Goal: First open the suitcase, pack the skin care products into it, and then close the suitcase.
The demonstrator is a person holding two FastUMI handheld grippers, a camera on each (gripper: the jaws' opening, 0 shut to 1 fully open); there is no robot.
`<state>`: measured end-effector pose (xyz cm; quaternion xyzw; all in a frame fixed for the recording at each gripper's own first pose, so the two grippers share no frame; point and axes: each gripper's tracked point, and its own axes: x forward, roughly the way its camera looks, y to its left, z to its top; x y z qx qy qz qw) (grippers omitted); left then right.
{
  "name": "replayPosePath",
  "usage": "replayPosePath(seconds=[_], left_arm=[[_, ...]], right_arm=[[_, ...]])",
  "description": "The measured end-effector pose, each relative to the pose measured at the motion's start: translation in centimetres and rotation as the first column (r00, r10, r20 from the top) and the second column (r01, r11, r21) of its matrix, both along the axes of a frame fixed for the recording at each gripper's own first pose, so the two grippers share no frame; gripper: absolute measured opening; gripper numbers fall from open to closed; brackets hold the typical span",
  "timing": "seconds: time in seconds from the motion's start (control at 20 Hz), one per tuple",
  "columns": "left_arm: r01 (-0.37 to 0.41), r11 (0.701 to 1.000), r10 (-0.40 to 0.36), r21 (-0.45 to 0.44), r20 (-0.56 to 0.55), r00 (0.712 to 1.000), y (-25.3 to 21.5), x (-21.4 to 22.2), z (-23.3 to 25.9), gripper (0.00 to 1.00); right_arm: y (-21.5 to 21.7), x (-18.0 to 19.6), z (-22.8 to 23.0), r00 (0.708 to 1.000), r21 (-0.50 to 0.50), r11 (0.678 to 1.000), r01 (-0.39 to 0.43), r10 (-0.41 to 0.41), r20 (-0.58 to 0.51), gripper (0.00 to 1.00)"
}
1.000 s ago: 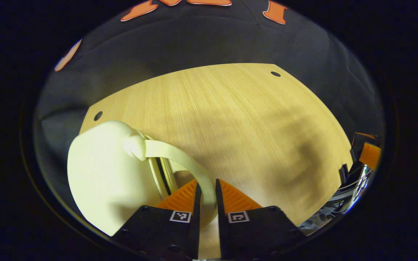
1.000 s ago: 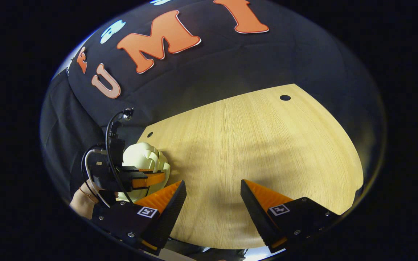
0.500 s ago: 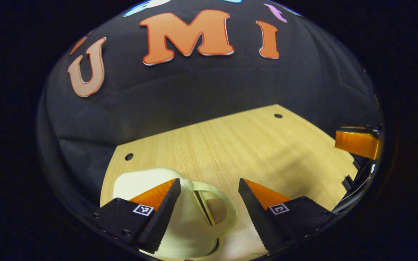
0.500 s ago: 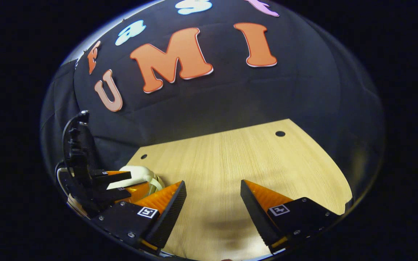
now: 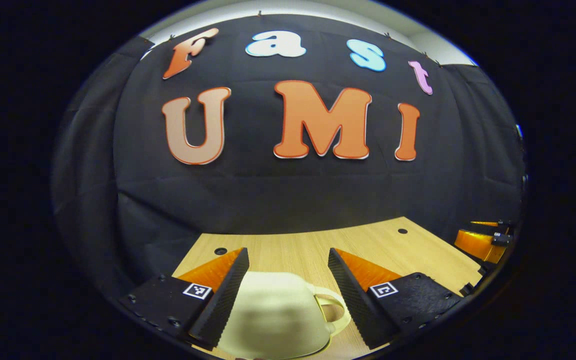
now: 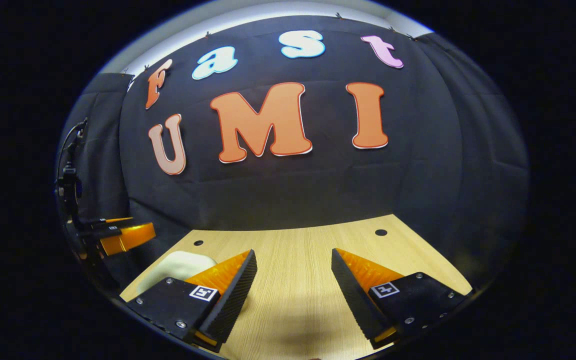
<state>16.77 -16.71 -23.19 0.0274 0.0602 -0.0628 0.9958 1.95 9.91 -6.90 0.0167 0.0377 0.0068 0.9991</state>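
We see the left claw (image 5: 288, 280) wide open over the cream suitcase (image 5: 278, 315) on the desk (image 5: 368, 245), touching nothing. Right claw (image 6: 293, 280) also spread wide, empty, suitcase at its left.

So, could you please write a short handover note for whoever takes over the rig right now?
Left gripper: open, raised above the cream suitcase, touching nothing.
Right gripper: open, empty, over the bare wooden table.
The suitcase lies closed on the table's left side, handle toward the right.
Done: apparently packed and closed, though its contents cannot be seen.
Left: confirm closure, then withdraw.
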Motion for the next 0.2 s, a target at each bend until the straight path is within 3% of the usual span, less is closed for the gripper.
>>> replayPosePath(seconds=[0.2], left_arm=[[-0.04,0.997,0.044,-0.063,0.065,0.997,0.9,-1.0,1.6,0.99]], right_arm=[[1.4,-1.3,-0.3,1.0,-0.045,0.999,-0.017,0.017,-0.005,0.95]])
